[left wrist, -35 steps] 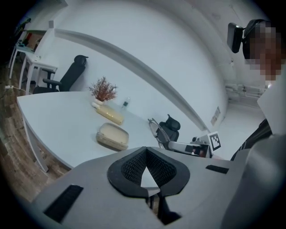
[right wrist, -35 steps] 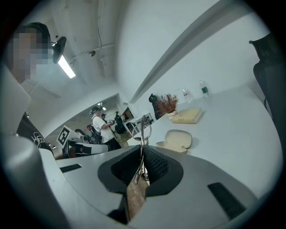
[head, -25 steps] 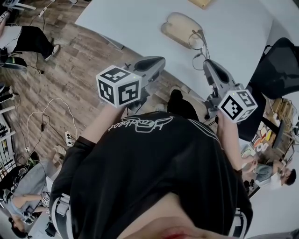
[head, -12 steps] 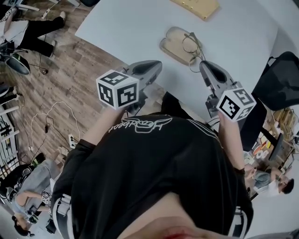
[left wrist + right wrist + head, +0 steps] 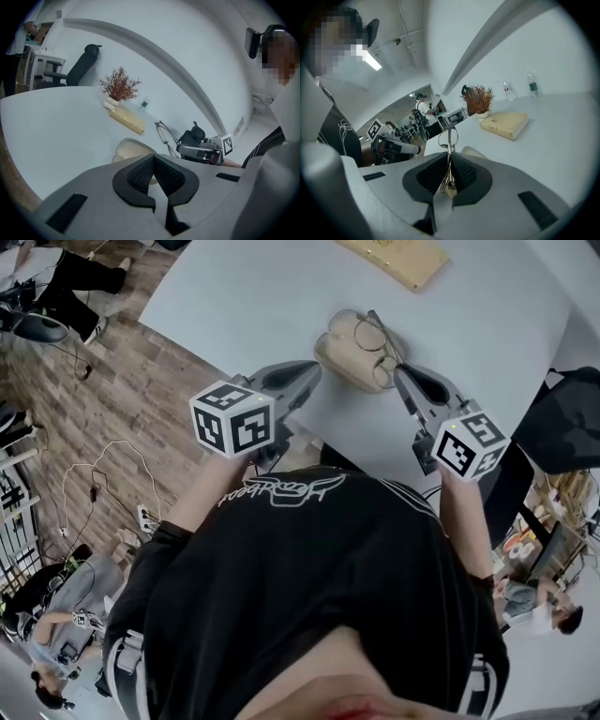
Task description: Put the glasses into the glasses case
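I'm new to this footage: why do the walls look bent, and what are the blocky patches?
Left gripper view and right gripper view: wide-angle lenses bend the wall ledge and blacken the corners; the mosaic hides a face. Head view: evenly lit, the glasses sharp.

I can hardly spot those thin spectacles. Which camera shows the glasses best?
The head view: the glasses' whole wire frame shows, over the case. The right gripper view sees them edge-on in the right tongs; the left gripper view, small and sideways.

One glasses [image 5: 367, 335], one case [image 5: 339, 350], one book [image 5: 396, 256]
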Available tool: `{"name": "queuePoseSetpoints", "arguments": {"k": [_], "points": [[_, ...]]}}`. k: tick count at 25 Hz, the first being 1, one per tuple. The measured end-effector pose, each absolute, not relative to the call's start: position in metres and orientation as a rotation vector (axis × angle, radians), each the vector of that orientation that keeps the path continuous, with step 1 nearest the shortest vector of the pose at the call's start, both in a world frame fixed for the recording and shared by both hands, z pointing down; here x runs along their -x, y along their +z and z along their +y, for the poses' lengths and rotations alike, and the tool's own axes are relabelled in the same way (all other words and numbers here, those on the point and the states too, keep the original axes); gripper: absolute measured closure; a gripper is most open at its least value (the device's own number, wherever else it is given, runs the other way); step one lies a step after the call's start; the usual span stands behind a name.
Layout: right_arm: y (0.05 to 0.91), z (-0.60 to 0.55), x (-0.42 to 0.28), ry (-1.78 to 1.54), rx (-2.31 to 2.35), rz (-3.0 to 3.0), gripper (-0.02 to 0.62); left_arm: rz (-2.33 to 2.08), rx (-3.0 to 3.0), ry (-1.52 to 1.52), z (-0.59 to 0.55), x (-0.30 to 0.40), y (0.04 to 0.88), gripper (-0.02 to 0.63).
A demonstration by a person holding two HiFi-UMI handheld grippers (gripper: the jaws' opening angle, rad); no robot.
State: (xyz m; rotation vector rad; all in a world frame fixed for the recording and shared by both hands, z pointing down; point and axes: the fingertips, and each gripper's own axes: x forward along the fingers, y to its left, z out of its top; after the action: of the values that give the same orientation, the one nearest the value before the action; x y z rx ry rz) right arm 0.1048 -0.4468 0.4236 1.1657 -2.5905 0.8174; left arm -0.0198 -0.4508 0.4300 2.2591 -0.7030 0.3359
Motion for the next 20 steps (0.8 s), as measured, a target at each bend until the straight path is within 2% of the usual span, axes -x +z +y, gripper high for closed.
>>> {"name": "queuePoseSetpoints", "arguments": {"k": [20], "points": [[0.504, -0.461, -0.08, 0.899, -0.822, -2.493, 0.569, -0.783, -2.145, 0.35, -0.466, 0.031, 0.465, 0.601]]}}
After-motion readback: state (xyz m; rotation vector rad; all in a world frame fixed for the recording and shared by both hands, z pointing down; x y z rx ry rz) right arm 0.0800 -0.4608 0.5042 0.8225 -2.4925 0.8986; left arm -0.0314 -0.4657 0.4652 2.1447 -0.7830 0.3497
